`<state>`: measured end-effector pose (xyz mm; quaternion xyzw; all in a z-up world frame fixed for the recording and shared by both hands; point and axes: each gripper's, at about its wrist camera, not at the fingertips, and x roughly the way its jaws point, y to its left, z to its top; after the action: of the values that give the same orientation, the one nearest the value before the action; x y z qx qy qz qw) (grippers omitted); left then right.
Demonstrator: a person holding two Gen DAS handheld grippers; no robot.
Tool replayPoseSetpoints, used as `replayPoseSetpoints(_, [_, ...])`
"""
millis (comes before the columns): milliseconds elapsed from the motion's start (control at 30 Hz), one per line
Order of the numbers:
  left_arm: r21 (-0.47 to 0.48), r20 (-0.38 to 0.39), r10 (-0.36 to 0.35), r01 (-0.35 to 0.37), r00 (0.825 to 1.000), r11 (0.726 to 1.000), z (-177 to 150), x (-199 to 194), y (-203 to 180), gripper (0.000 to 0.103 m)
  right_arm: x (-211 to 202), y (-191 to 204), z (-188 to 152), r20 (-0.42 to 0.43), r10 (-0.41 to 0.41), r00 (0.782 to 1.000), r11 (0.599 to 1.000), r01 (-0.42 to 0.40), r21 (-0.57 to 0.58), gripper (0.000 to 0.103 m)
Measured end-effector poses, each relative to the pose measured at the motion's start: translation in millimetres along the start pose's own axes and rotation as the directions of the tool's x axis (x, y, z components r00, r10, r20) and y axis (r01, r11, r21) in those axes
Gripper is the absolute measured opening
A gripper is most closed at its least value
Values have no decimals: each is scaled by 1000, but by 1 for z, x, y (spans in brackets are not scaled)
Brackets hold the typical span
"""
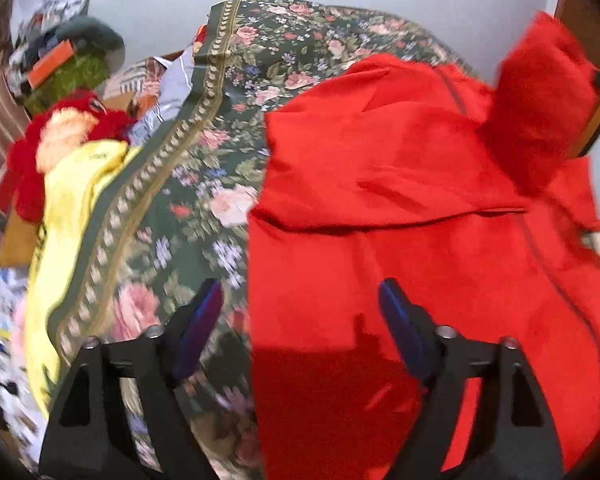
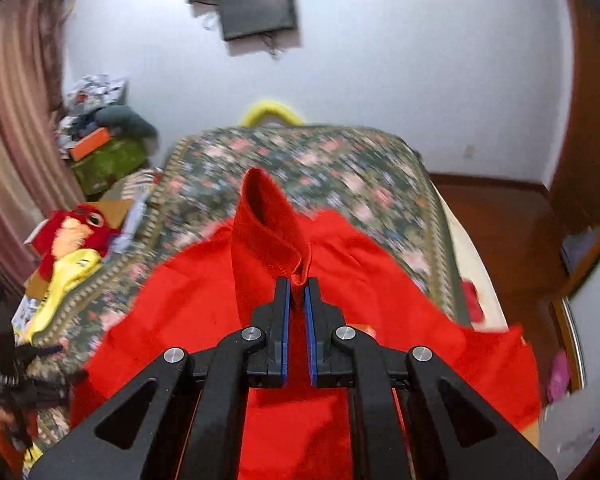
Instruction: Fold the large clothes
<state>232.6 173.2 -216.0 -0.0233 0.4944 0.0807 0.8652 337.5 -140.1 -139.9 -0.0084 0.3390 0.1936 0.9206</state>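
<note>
So we've got this big red fleece garment (image 1: 400,208) spread over the floral bedspread (image 1: 204,168), and honestly it looks soft, floppy and fairly light, the kind of fabric that droops wherever it isn't held. Our right gripper (image 2: 297,286) is pinched tight on a hemmed edge of it, which curls up past the jaws. Our left gripper (image 1: 300,292) hangs wide with nothing in it, over the garment's left border. We'd grab hems or corners, since mid-panel just bunches.

red garment (image 1: 400,208) | fleece-like, rumpled, partly folded | spread on floral bed cover | one edge lifted, looped upward
</note>
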Motion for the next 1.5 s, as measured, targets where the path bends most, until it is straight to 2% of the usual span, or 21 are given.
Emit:
replayPoseSetpoints(100, [77,-31,98,-95,995,992,13,27,-2,86,2,-24,-16,-32,-36,999,998,38,48,6])
replayPoseSetpoints(233, [174,-98,226,-207,969,963,20,75,0,86,3,-52,-33,-63,-64,996,992,70,108,6])
replayPoseSetpoints(300, [185,-127,257,-232,958,955,21,93,5,86,7,-65,-46,-94,-73,993,986,86,142,6])
replayPoseSetpoints(467, [96,-120,229,-218,966,971,31,100,23,87,15,-90,-72,-161,-83,983,972,115,203,6])
replayPoseSetpoints(700, [0,-97,273,-274,957,962,38,107,40,90,21,-108,-102,-238,-52,970,956,118,269,7])
replayPoseSetpoints(767, [-33,-108,262,-267,959,963,38,108,46,94,22,-110,-109,-260,-45,964,954,118,274,8])
replayPoseSetpoints(900, [-84,-133,236,-248,963,965,36,107,56,94,23,-113,-115,-297,-38,954,950,127,285,11])
replayPoseSetpoints(1000, [-92,-148,244,-259,958,961,34,102,58,94,18,-116,-117,-320,-25,947,945,126,301,32])
replayPoseSetpoints(1033, [-96,-155,243,-259,958,961,34,100,58,94,15,-117,-117,-319,-19,948,943,123,309,44])
replayPoseSetpoints(1067, [-98,-158,241,-258,958,961,33,98,59,94,11,-118,-116,-314,-15,949,942,119,315,49])
replayPoseSetpoints(1200, [-91,-149,227,-242,962,966,33,80,54,94,-7,-120,-108,-279,-13,960,942,105,320,56])
replayPoseSetpoints(1267, [-74,-124,218,-229,968,971,35,64,46,94,-21,-125,-103,-245,-18,969,937,102,334,63])
replayPoseSetpoints(1500, [-37,-36,134,-135,990,990,55,13,6,94,-54,-141,-81,-152,-34,988,926,88,366,66])
